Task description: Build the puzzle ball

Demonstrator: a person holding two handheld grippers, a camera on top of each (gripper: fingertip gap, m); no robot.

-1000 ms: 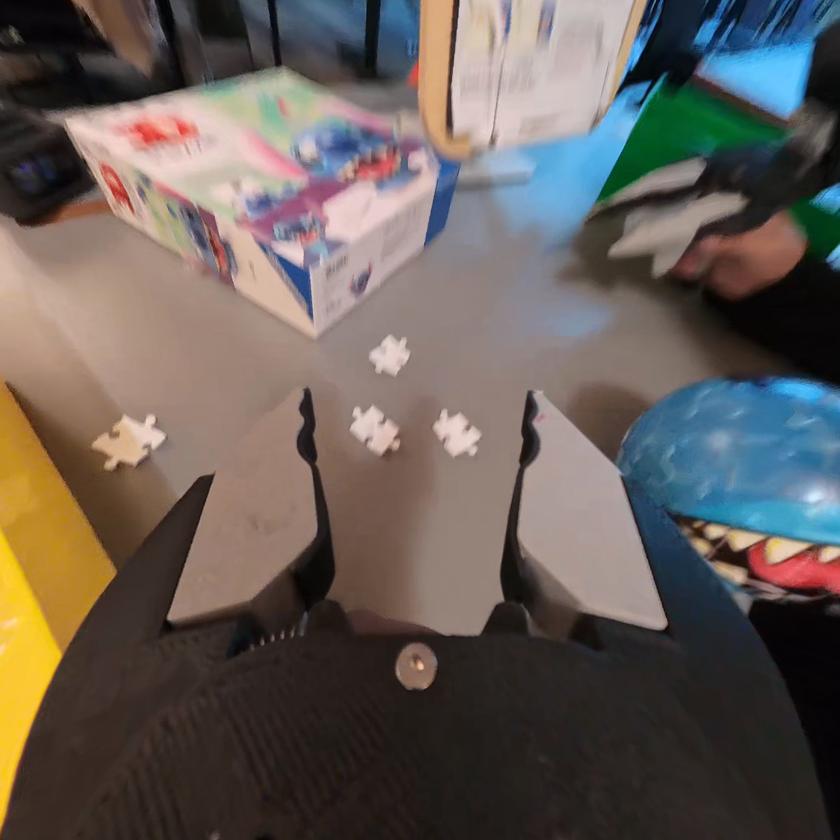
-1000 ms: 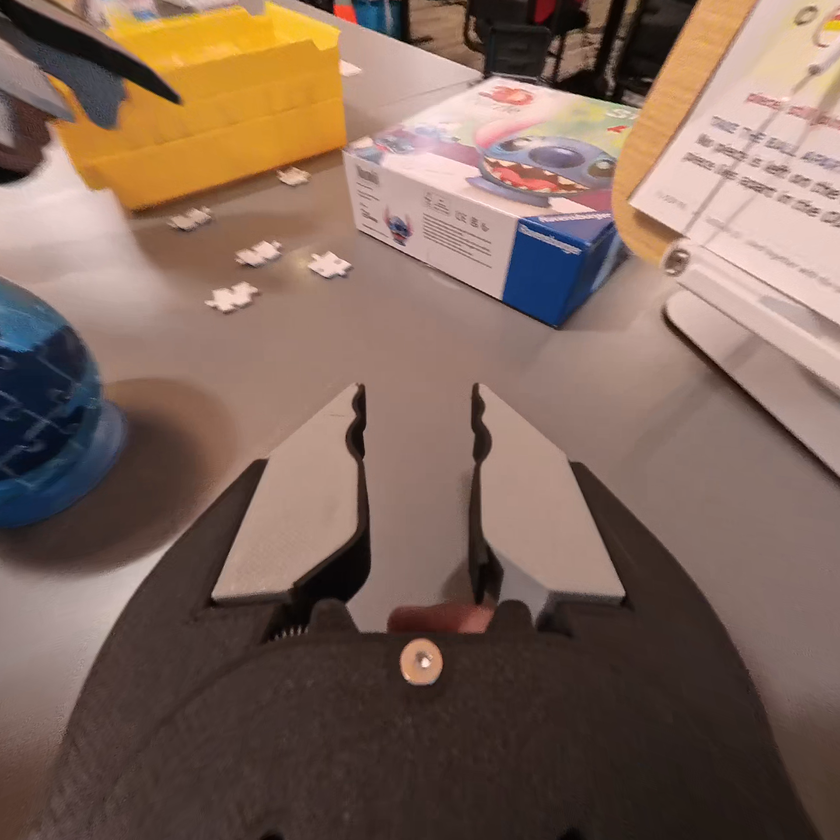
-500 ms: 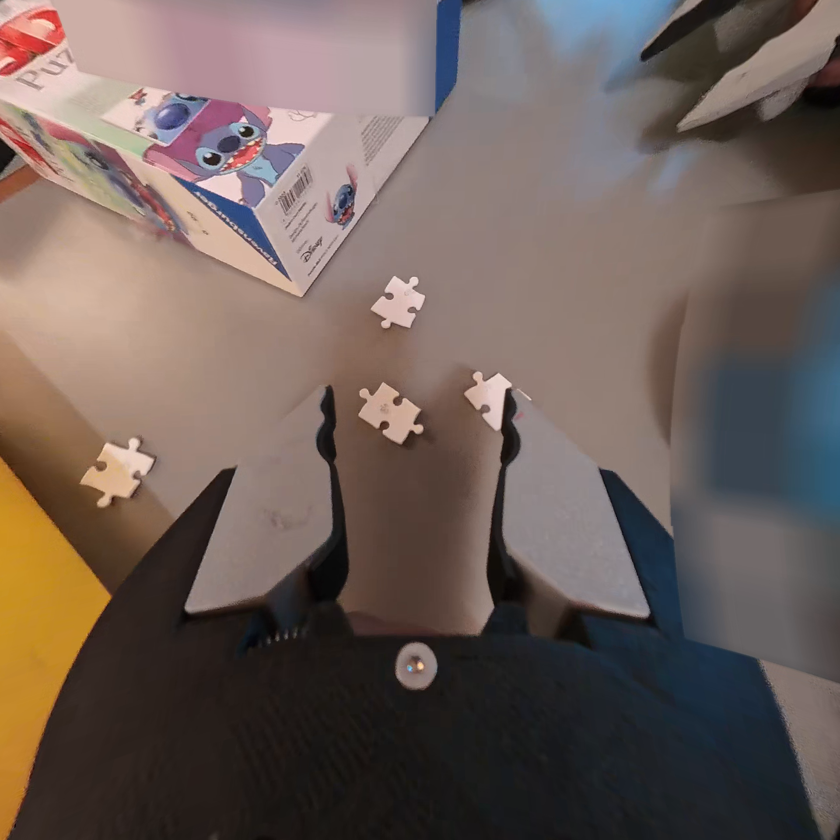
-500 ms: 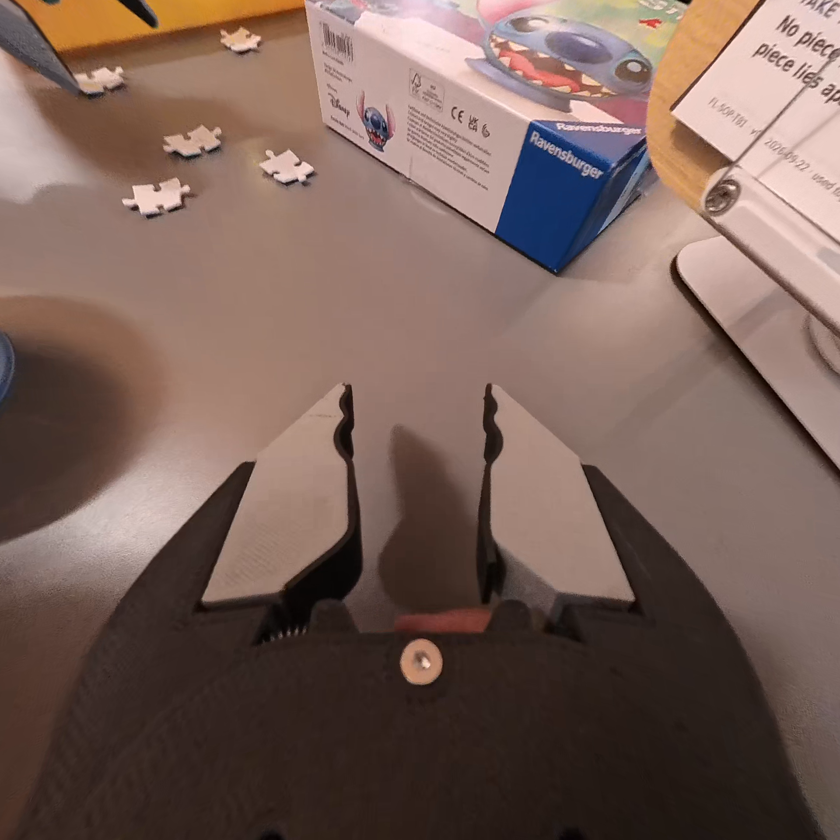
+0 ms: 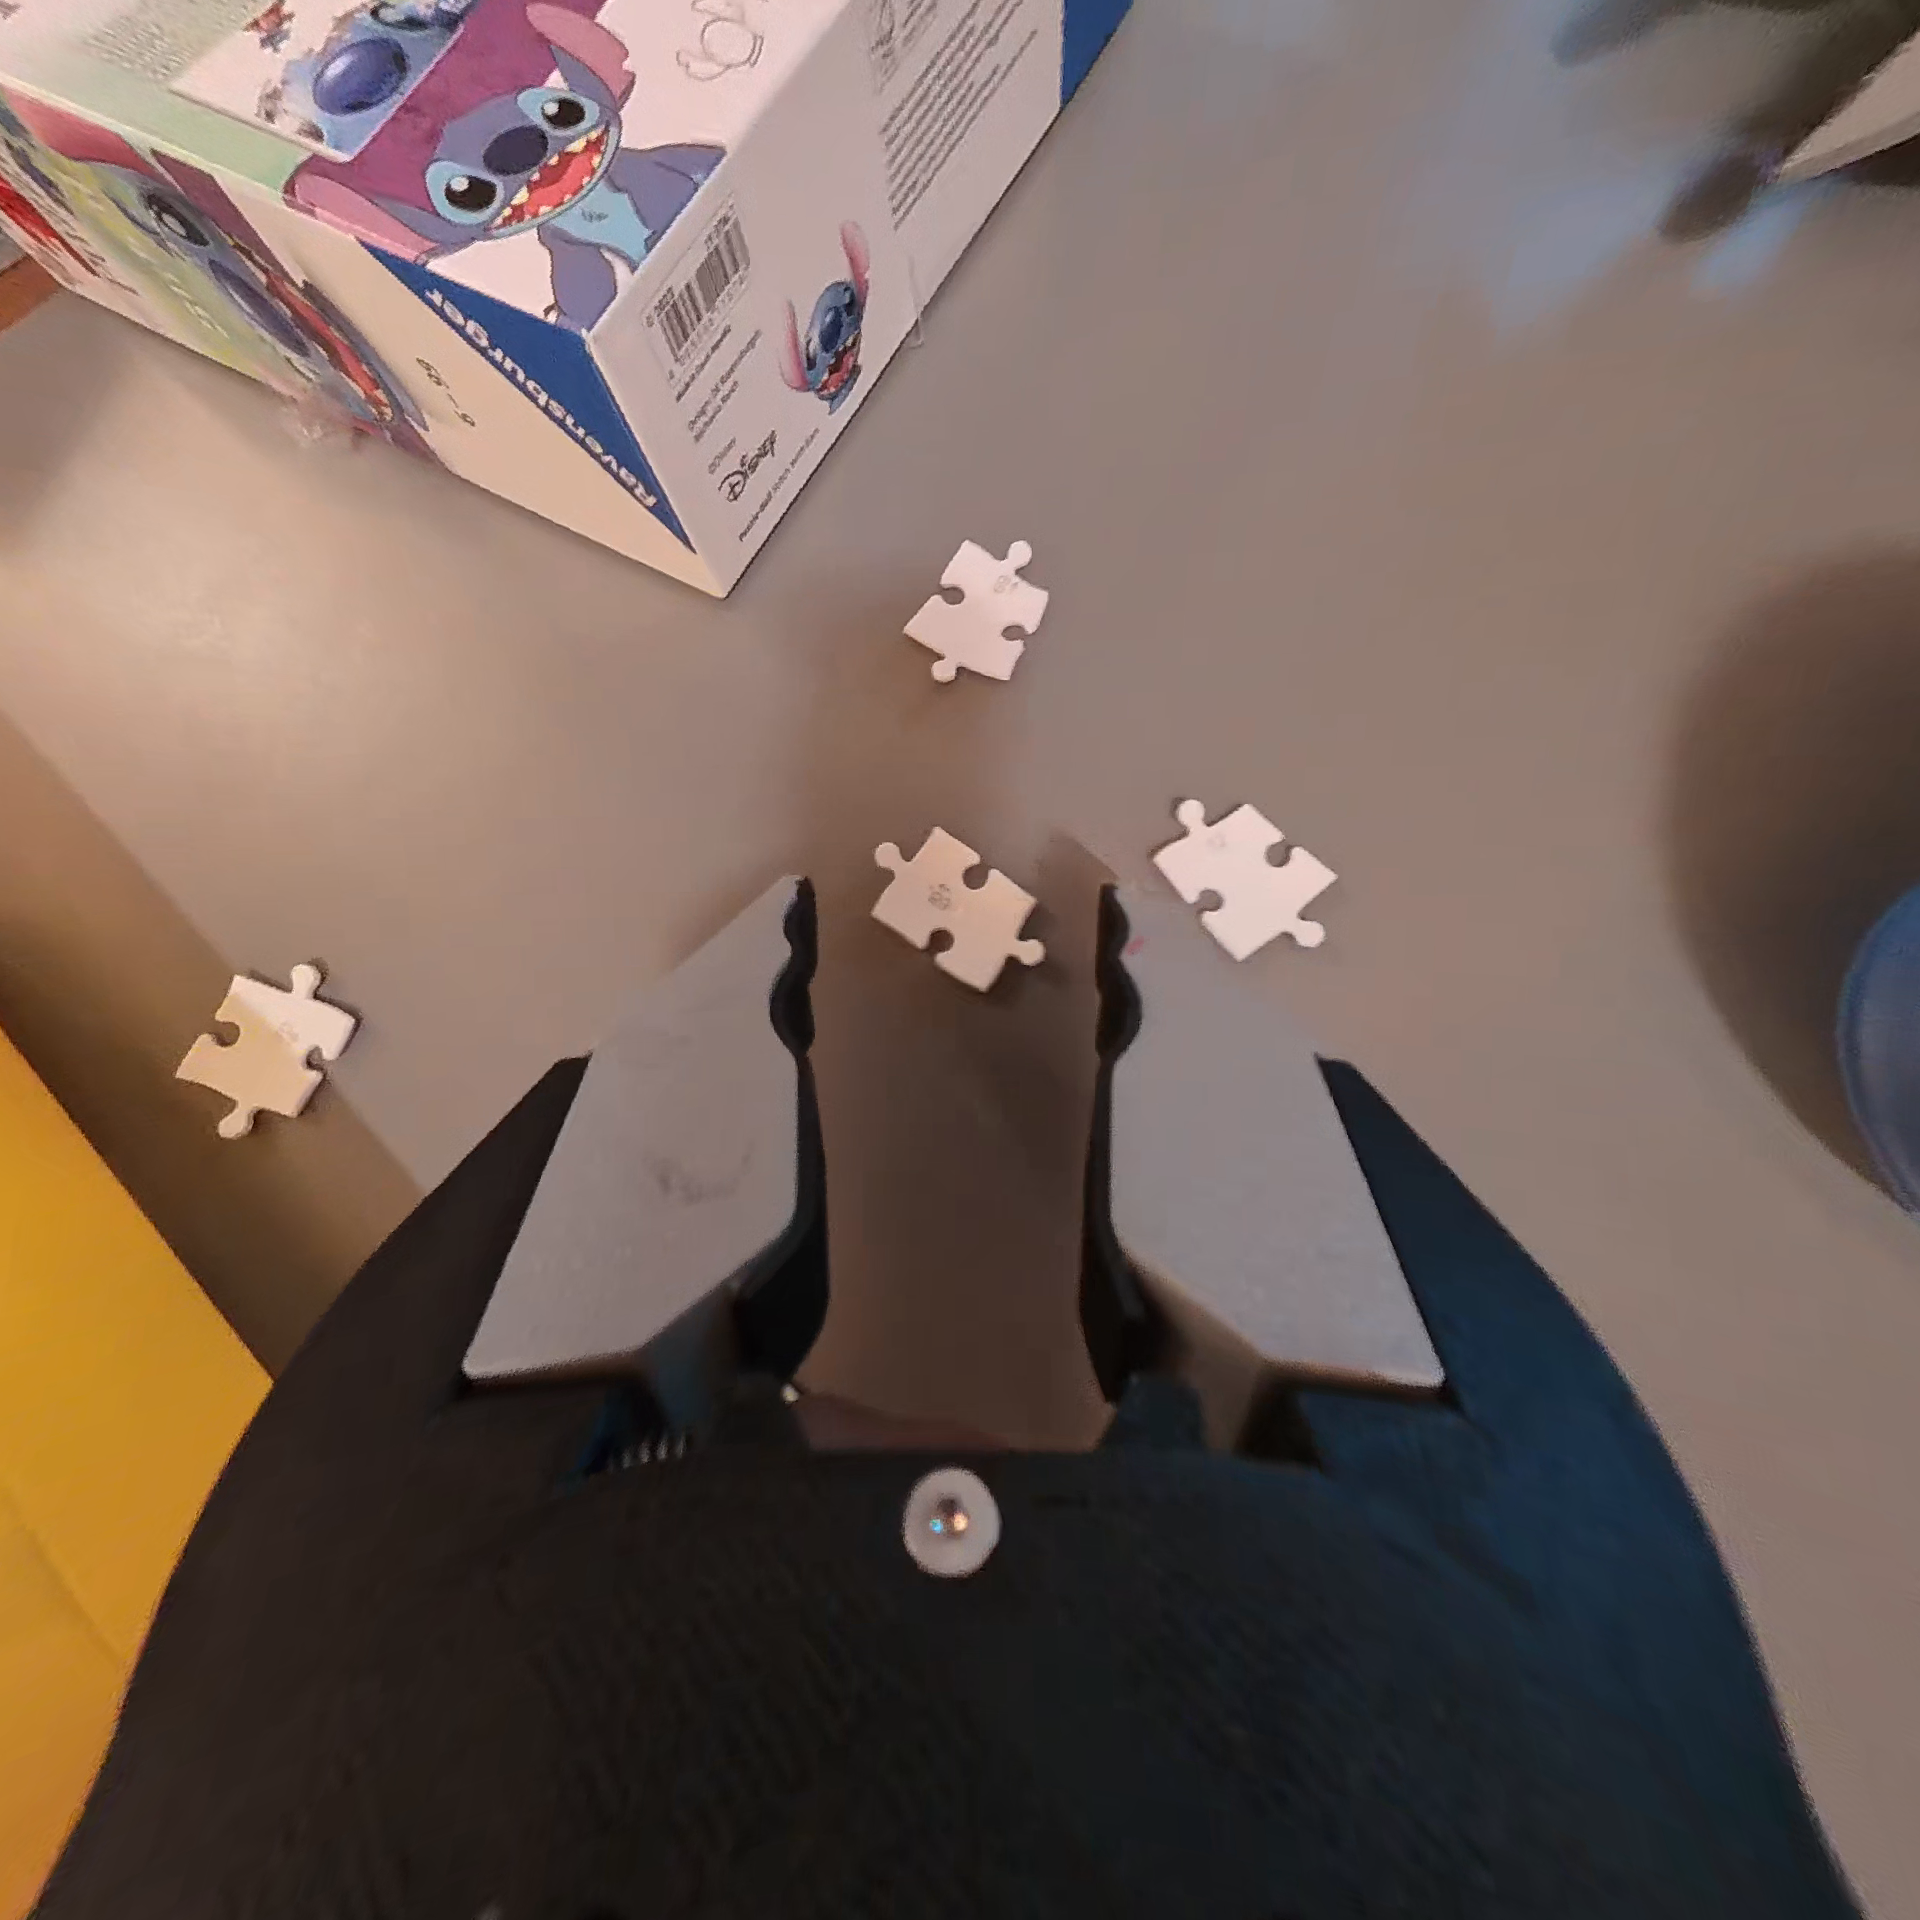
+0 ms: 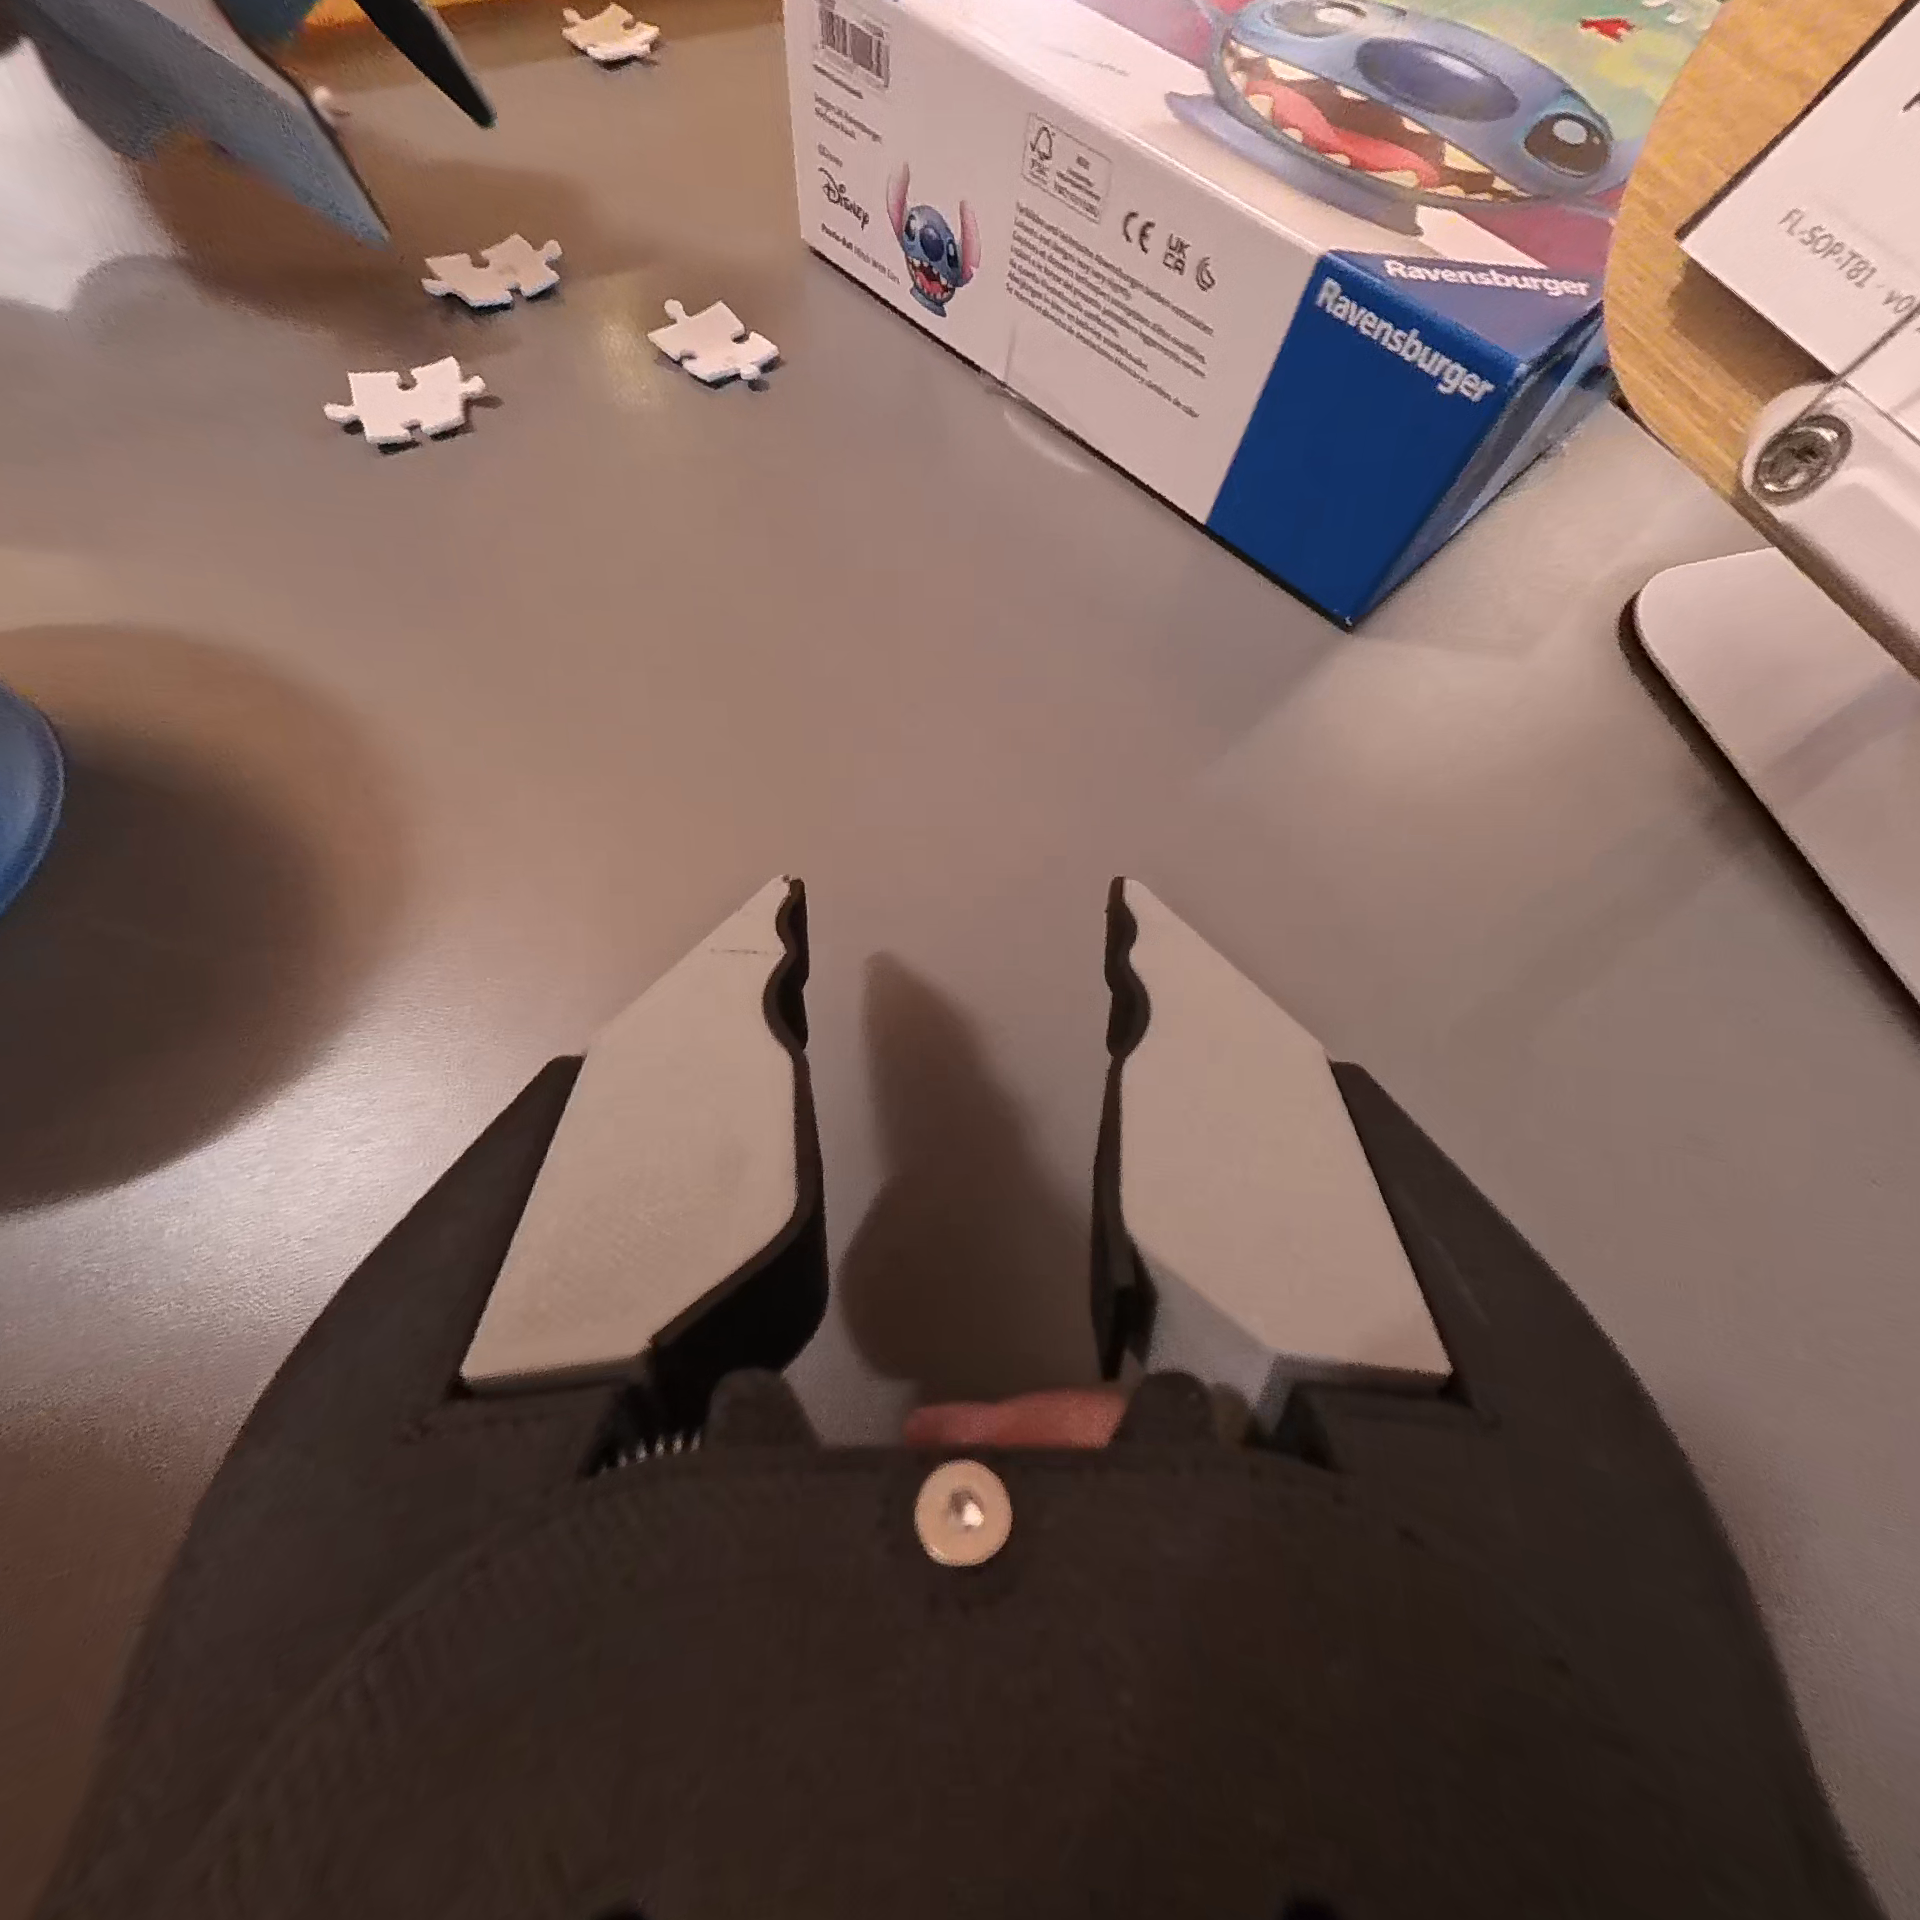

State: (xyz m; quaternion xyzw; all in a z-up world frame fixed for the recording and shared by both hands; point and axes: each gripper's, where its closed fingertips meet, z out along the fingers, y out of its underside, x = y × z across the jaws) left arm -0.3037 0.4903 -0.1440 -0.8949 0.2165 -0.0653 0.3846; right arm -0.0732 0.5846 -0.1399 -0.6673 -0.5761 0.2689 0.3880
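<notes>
Several white puzzle pieces lie face down on the grey table [image 5: 1403,540]. My left gripper [image 5: 956,899] is open and empty, low over the table, with one piece [image 5: 956,909] lying just ahead between its fingertips. Another piece [image 5: 1244,879] lies to its right, one [image 5: 977,611] farther ahead, one [image 5: 265,1044] to the left. The blue puzzle ball [image 5: 1886,1049] shows only as an edge at the right, and at the left edge of the right wrist view [image 6: 21,810]. My right gripper [image 6: 956,909] is open and empty above bare table. The left gripper [image 6: 260,135] shows far off there, over the pieces [image 6: 494,272].
The puzzle's printed box [image 5: 582,239] stands at the back left, also seen in the right wrist view [image 6: 1195,291]. A yellow bin [image 5: 94,1351] is at the left. A wooden clipboard stand with a white base [image 6: 1787,665] is at the right. One gripper's finger ends stand about 25 cm off the other's.
My left gripper has moved forward and down toward the pieces and narrowed its opening. My right gripper has moved closer to the box and opened wider. The ball has slid toward the edge of both views.
</notes>
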